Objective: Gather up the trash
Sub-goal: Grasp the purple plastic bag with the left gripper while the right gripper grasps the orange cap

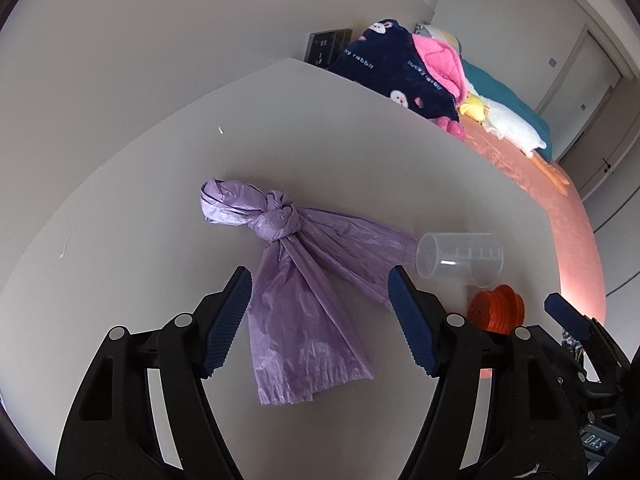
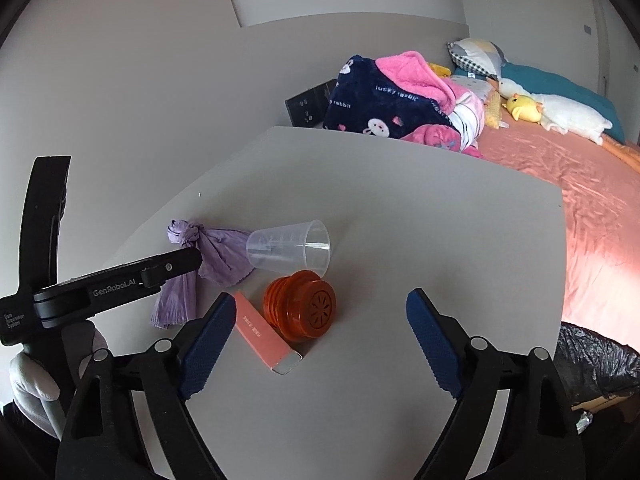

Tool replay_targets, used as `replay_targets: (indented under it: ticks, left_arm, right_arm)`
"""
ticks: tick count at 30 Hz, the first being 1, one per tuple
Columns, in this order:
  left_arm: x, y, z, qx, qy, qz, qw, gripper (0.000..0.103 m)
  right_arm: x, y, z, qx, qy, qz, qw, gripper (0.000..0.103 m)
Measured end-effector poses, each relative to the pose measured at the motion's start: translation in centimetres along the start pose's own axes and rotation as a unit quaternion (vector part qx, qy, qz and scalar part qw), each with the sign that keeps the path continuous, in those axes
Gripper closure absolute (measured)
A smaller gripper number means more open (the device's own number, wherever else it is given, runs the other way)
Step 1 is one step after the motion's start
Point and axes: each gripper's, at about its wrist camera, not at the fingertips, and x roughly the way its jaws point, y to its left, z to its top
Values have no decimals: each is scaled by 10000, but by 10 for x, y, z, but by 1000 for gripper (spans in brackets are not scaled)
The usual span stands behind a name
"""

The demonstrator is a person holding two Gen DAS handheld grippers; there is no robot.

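Trash lies scattered on a pale grey table point(image 2: 400, 208) beside a bed with a pink sheet point(image 2: 568, 184). In the left wrist view, a knotted purple plastic bag point(image 1: 304, 280) lies flat at the centre. The left gripper point(image 1: 320, 324) hangs over the bag's loose end with its fingers spread wide apart, one on each side of the bag and holding nothing. This placement suggests it is lining up to pick up the bag.

At about 3 o'clock from the bag, a clear plastic measuring cup point(image 1: 460, 256) lies on its side, its base touching the bag's edge. An orange ribbed cap point(image 1: 496, 308) sits just below the cup.

In the right wrist view, the right gripper point(image 2: 320, 340) is also wide apart and empty. It is aimed at the orange cap point(image 2: 302, 304) and at a pink flat box point(image 2: 264, 336) leaning against the cap at 7 o'clock. A black-lined bin point(image 2: 596, 364) sits below the table edge at 4 o'clock, probably where the trash goes.

Much of the bag is hidden behind the left gripper's arm in the right wrist view. The pink box does not show in the left wrist view. Print on the box is too small to read. Only part of the bin is in frame.

A navy and pink blanket point(image 2: 392, 100) and stuffed toys point(image 2: 560, 112) lie on the bed.
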Motion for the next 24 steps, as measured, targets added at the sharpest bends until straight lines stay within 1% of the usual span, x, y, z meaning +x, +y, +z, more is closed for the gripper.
replay_targets:
  ticks: [2,6,8,9,10,11,12,13,14,16,17,18,19,20,24]
  left_arm:
    - [5,1,4,-2,17,96,10000,34]
    - [17,1,9,47,88,287,9995,34]
    - [20,0,11,89,95,369,9992,34]
    - [22,-1,12,115,111,419,9990,34]
    - [23,-2,14,140,123,463,9988,34]
    - [24,-2,15,144,132,486,9986,34]
    - [25,-2,16,140,130,517,9985,38]
    - [26,-2,17,138,116,592,9981,47]
    - [27,-2,18,136,101,672,9976,50]
    - [26,1,18,120,63,771,9969,67]
    - [25,3,18,115,49,802,9967,71]
    - [25,5,19,94,38,804,9967,77]
    - [24,8,19,36,15,773,9970,79]
    - [24,11,19,-23,-11,752,9972,83]
    - [17,17,16,-165,-227,554,9981,88]
  right_arm:
    - [7,-1,2,70,118,65,9999,26]
    - [16,-2,4,142,235,79,9996,32]
    - [19,-3,5,175,290,103,9994,38]
    - [20,-4,5,216,316,152,9992,38]
    - [20,-5,6,252,335,196,9989,41]
    - [20,-5,6,289,348,252,9987,47]
    - [20,-6,7,321,360,339,9983,50]
    - [20,-6,7,338,365,395,9980,59]
    - [19,-5,8,338,377,389,9980,59]
    - [19,-3,7,286,373,348,9983,60]
    - [18,-2,6,259,354,307,9986,60]
    - [17,-2,6,246,331,265,9988,60]
    - [17,-1,5,242,305,231,9990,60]
    - [15,-1,4,261,260,207,9991,60]
    - [8,-7,1,376,91,245,9990,60]
